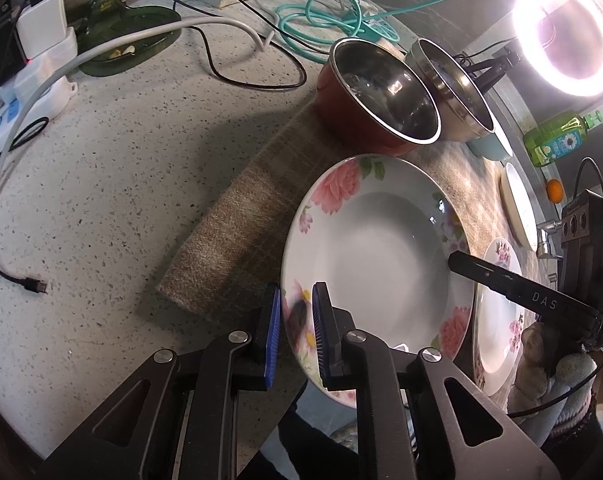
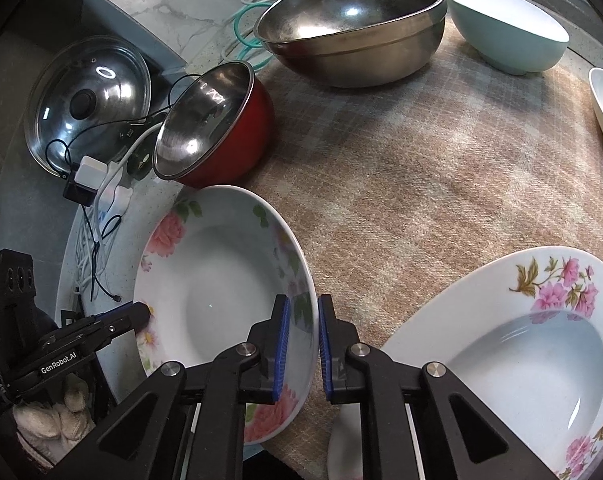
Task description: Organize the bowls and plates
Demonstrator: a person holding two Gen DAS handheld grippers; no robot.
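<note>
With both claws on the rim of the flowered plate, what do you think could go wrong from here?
1. The left claw and right claw pinch only thin spots on opposite edges of the plate's rim, so it may slip or tip if they move unevenly.
2. The red bowl sits just beyond the plate, and a second plate lies beside it; a careless lift could knock either.
3. The plate overhangs the cloth, so dragging could bunch the cloth.

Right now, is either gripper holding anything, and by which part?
Both hold the rose-patterned plate by its rim: the left gripper on one edge, the right gripper on the opposite edge.
</note>
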